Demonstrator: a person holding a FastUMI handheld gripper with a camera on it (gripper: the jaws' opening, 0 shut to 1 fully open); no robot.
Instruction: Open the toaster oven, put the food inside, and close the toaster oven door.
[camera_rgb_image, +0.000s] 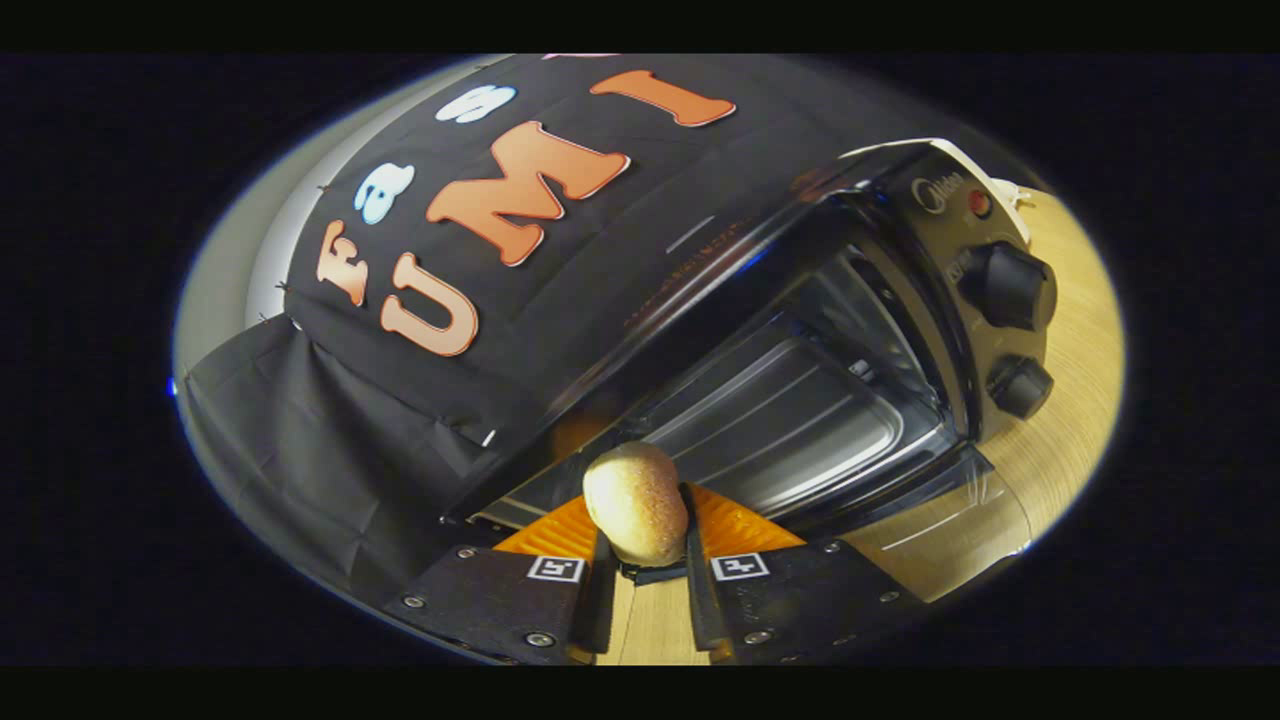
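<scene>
My gripper (640, 535) is shut on a small round bread roll (634, 497), which stands up between the two fingers. Just ahead of the roll is the black toaster oven (900, 290), seen tilted. Its glass door (960, 510) hangs open and lies flat toward me, below and to the right of the fingers. The metal cavity with its tray (790, 420) is open right beyond the roll. Two black knobs (1005, 285) and a red lamp sit on the oven's right panel.
The oven stands on a wooden table (1075, 400) that continues to its right and under the fingers. Black cloth (330, 440) of the booth's wall hangs behind and left of the oven.
</scene>
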